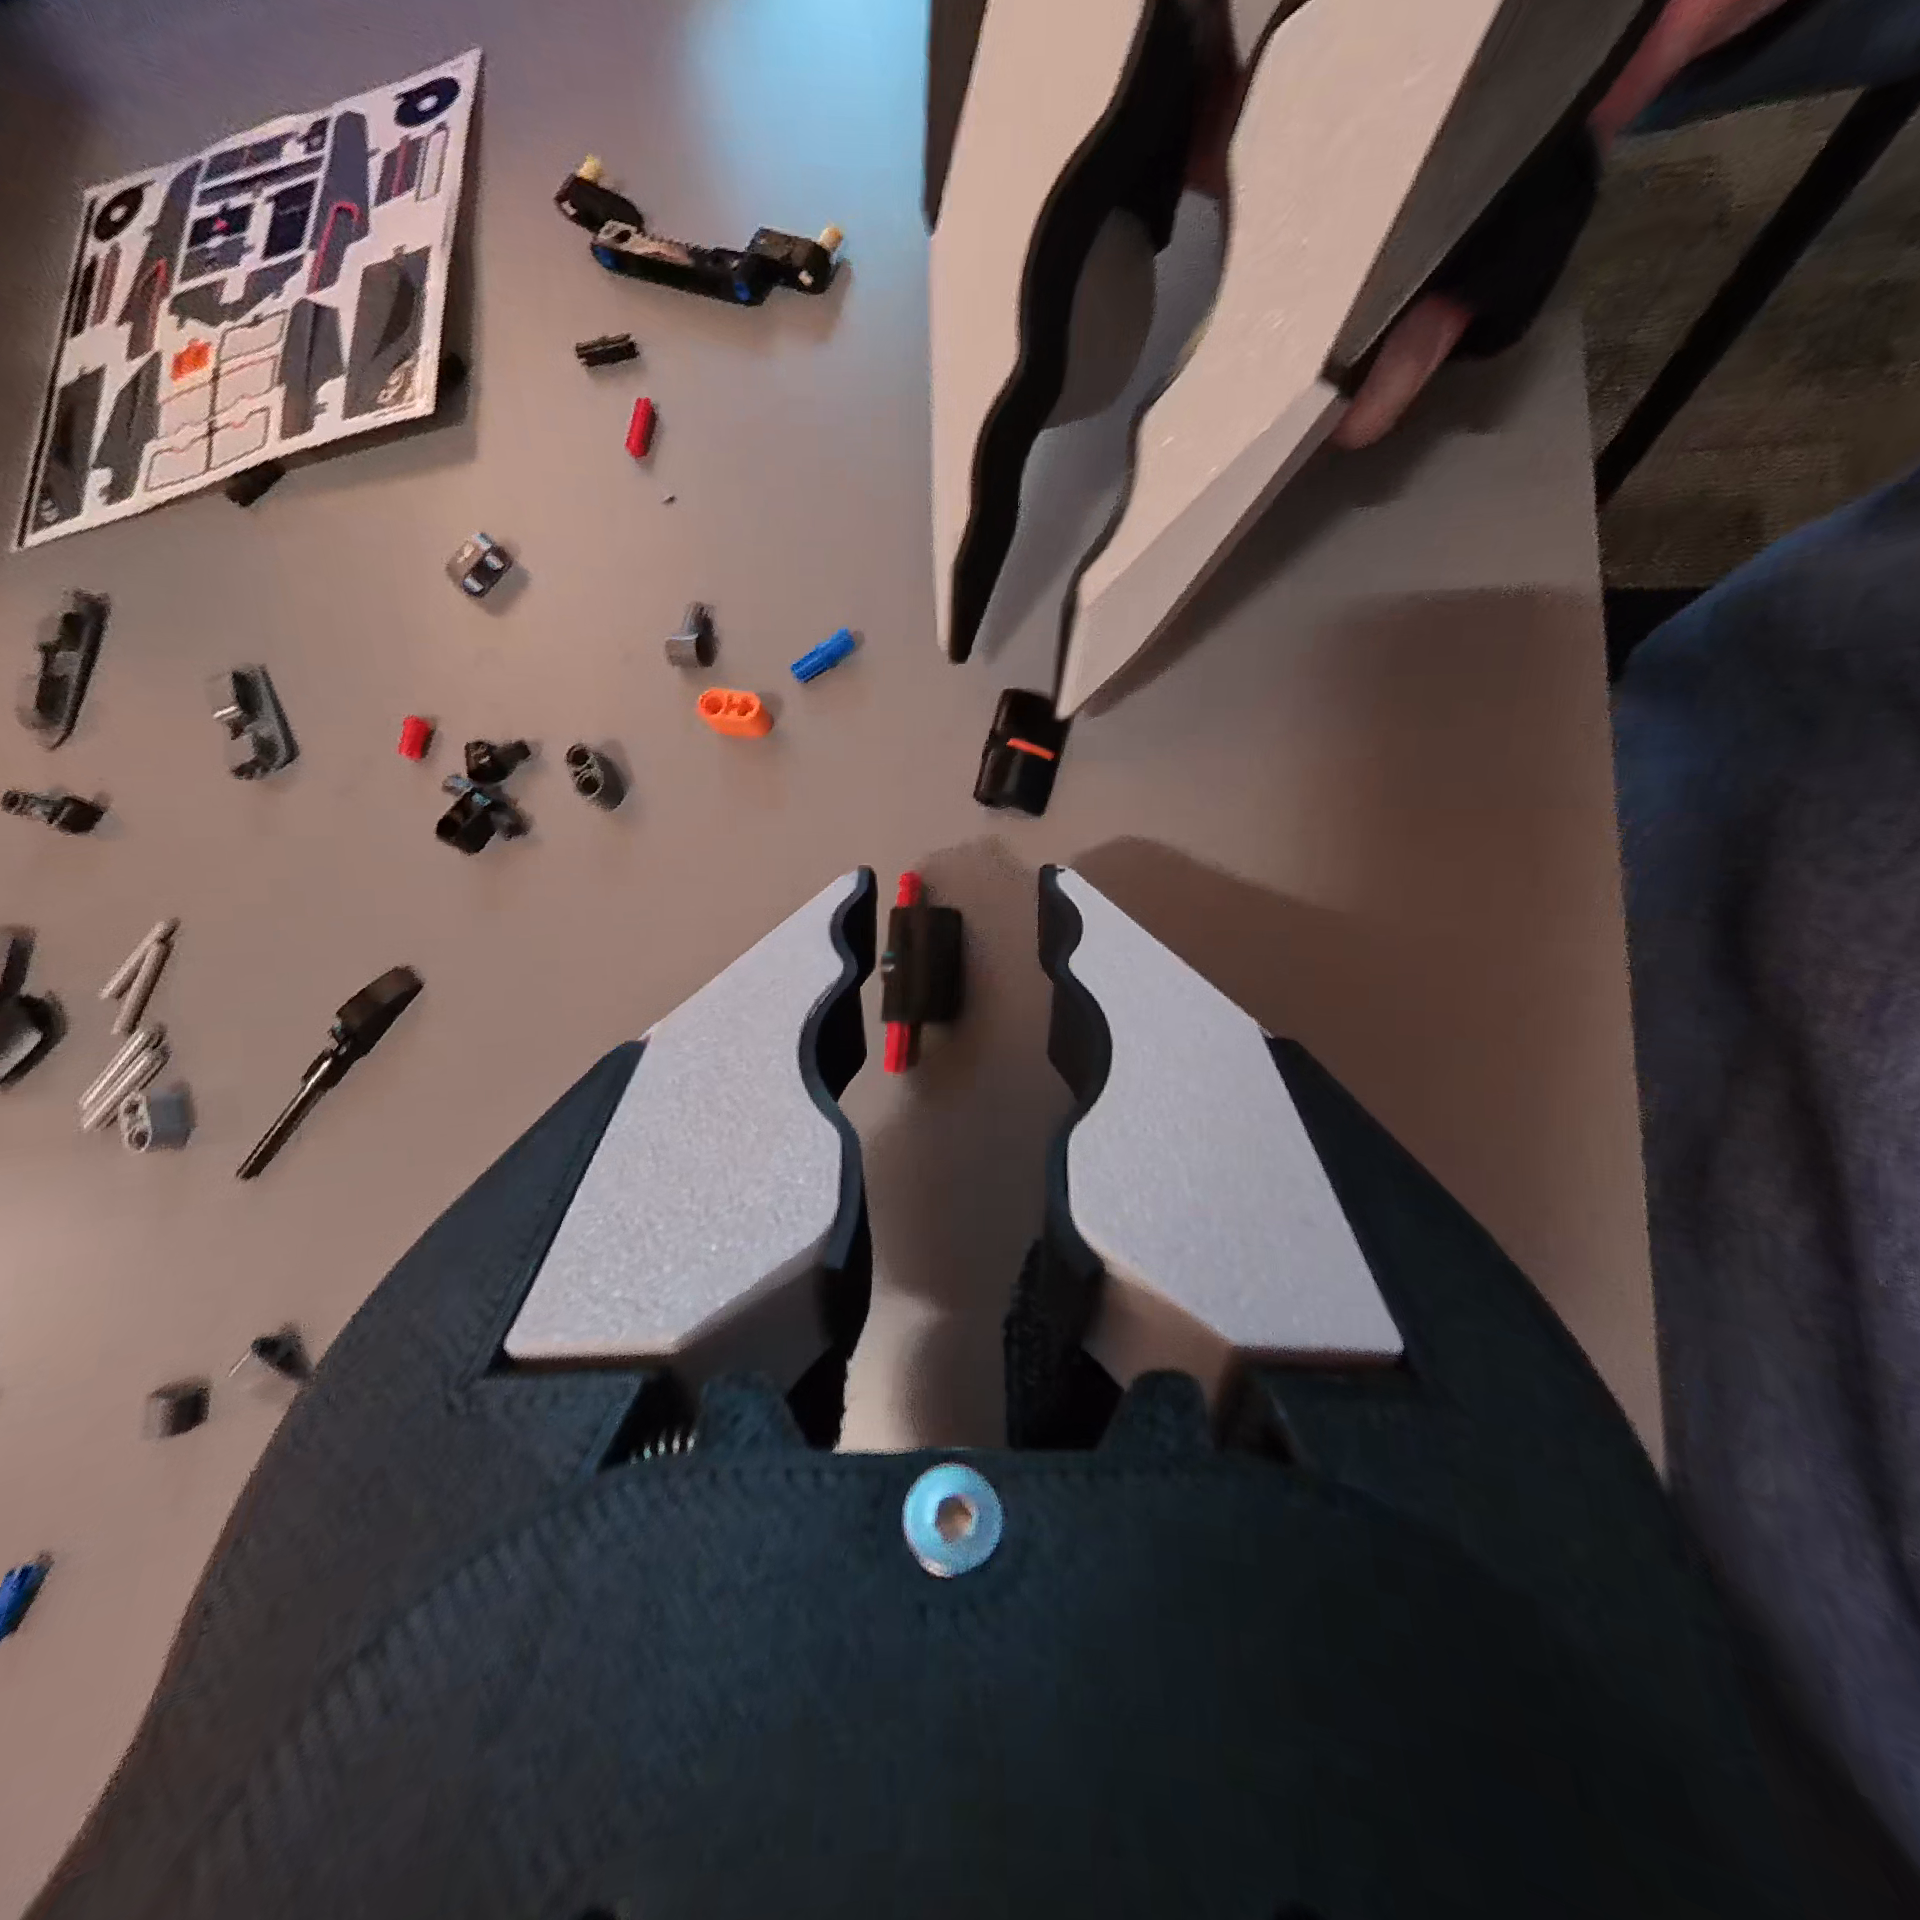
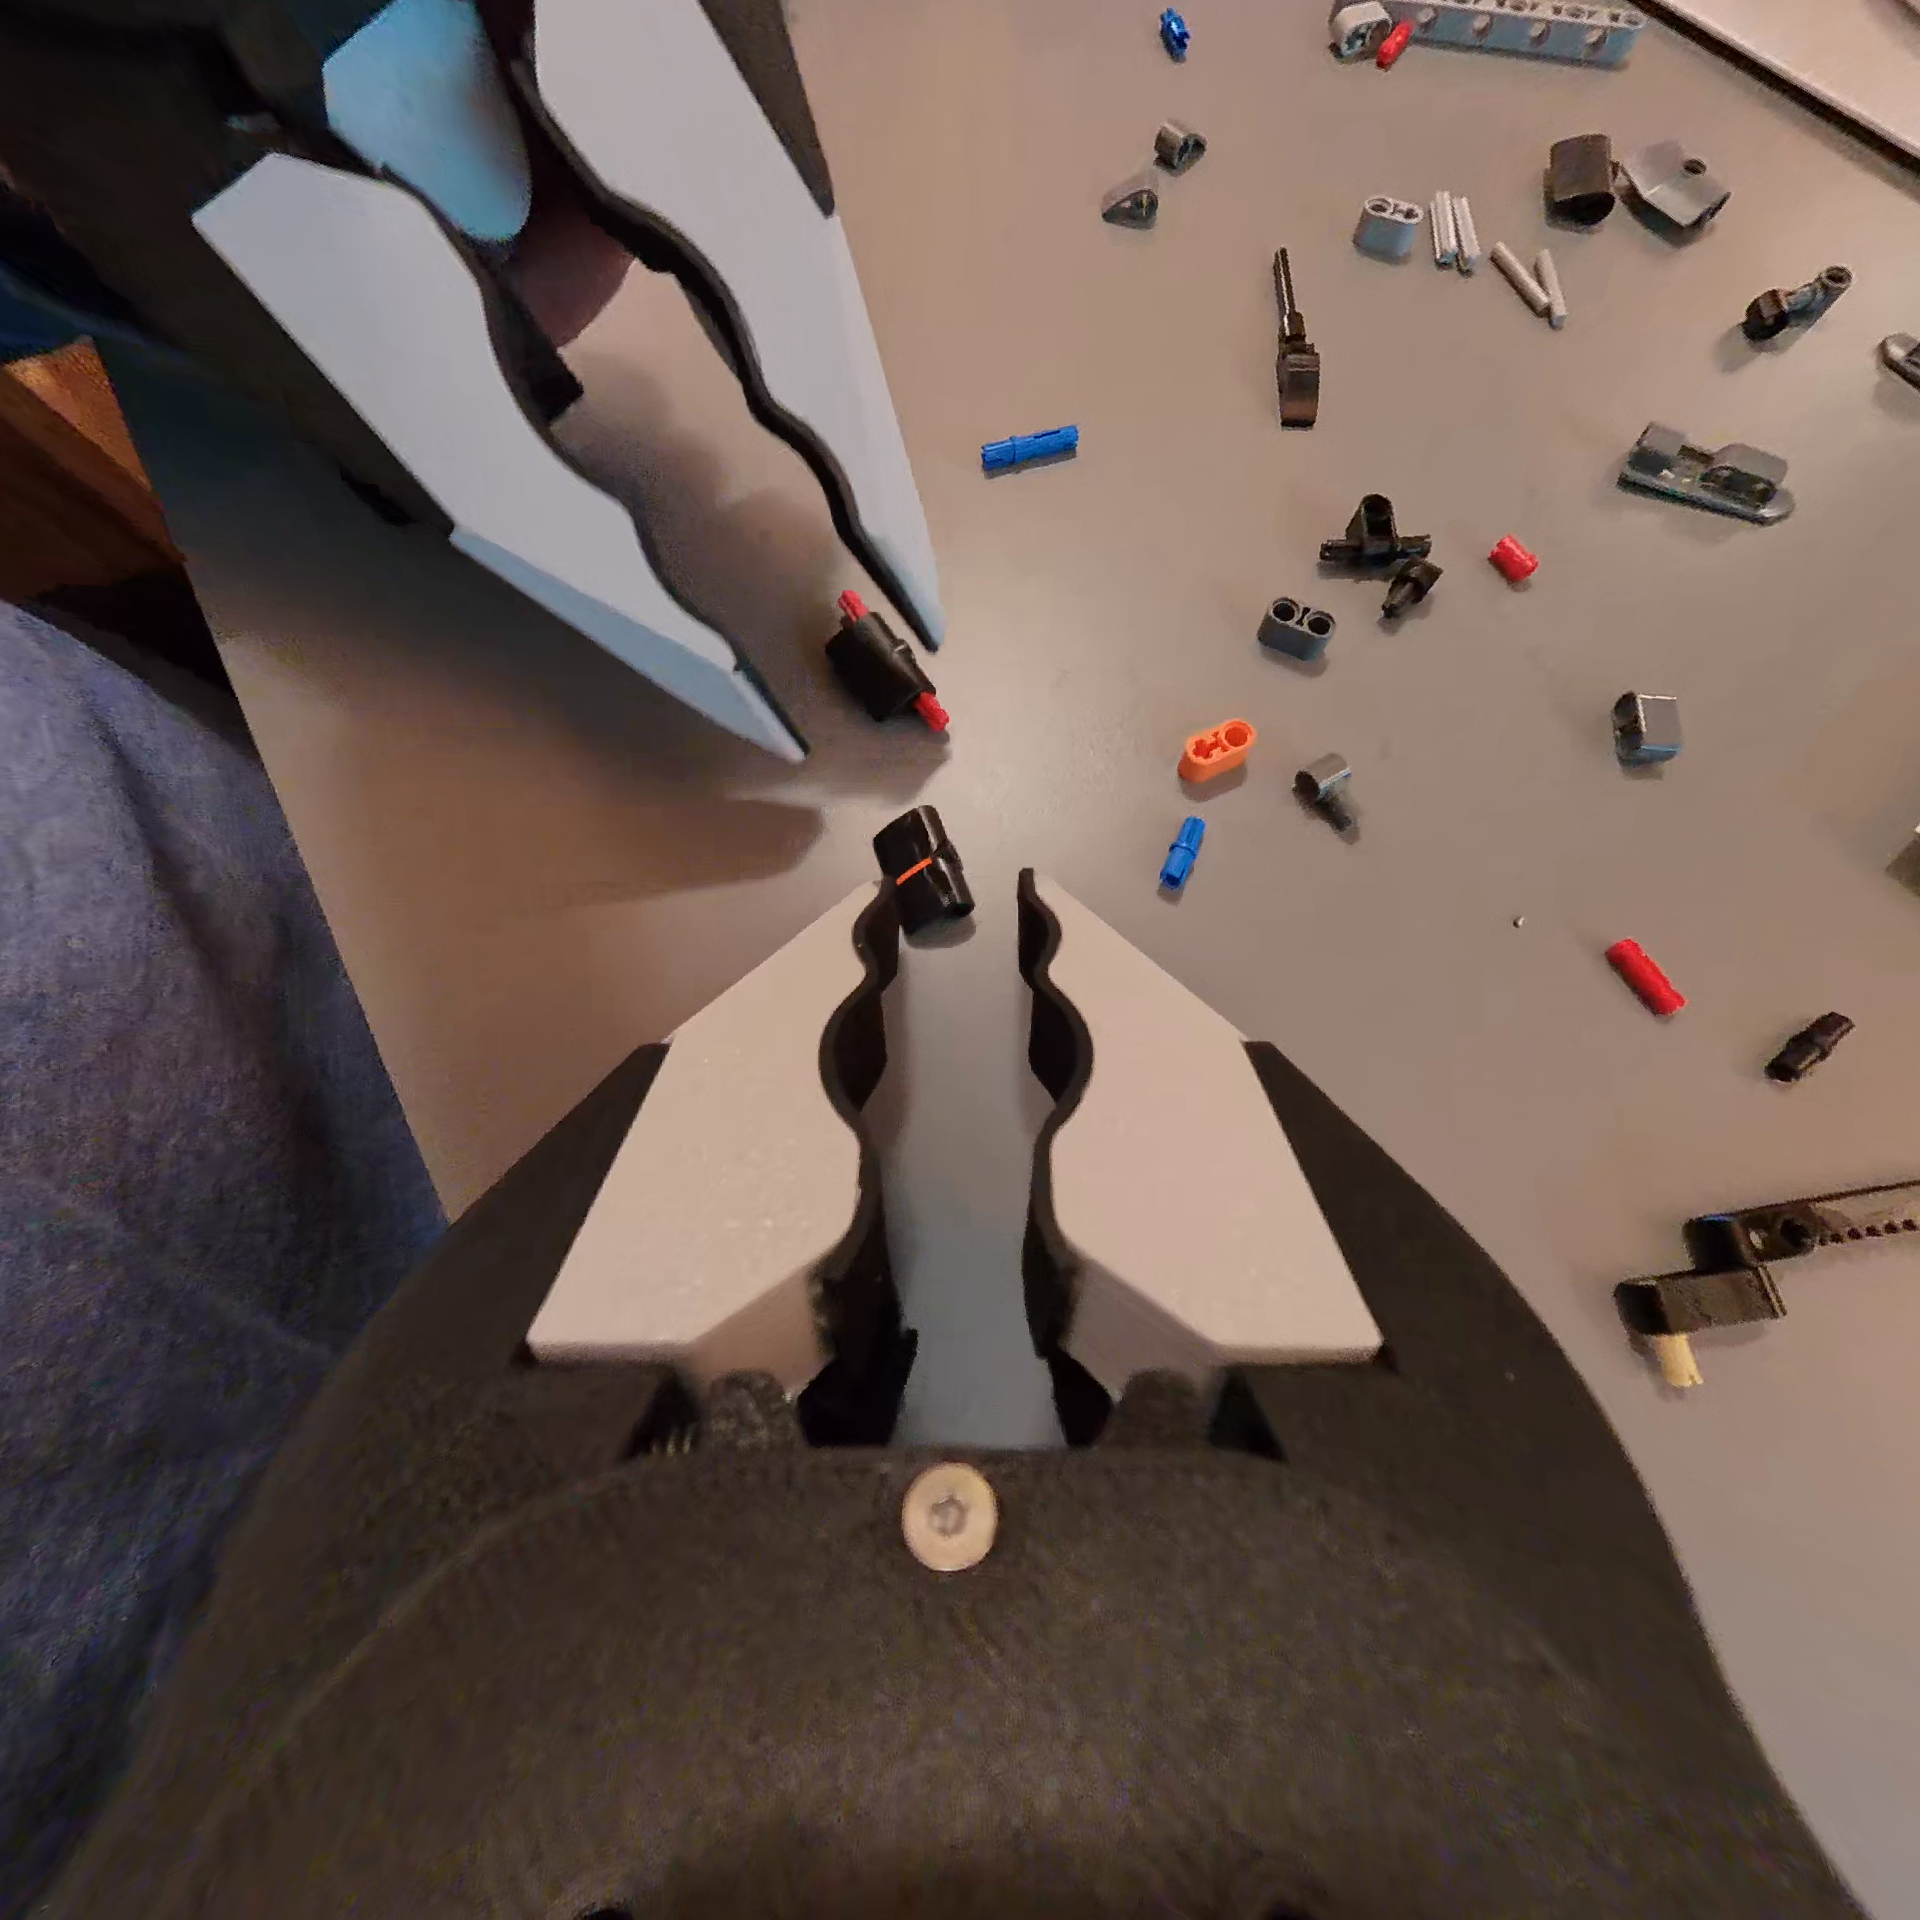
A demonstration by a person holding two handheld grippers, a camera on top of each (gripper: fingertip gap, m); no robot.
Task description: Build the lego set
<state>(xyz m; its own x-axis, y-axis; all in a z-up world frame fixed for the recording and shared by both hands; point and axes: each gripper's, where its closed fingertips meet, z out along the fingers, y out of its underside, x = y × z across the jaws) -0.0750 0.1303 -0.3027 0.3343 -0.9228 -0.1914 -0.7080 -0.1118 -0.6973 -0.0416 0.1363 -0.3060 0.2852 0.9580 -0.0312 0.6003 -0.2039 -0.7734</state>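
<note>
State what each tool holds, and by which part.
Nothing is held. The left tool stands open around the black piece with red pin; the right tool is open by the orange-striped black piece.

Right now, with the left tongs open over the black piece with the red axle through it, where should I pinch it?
Pinch the black sleeve, not the red axle poking out both ends. It lies flat on the table, axle roughly in line with the left tongs, so coming straight down, the fingers should close across its flanks. It sits nearer one finger; centring first seems wise.

Grey table [image 1: 1247,935] carries scattered lego pieces [image 2: 1371,551] and a sticker sheet [image 1: 249,301].
</note>
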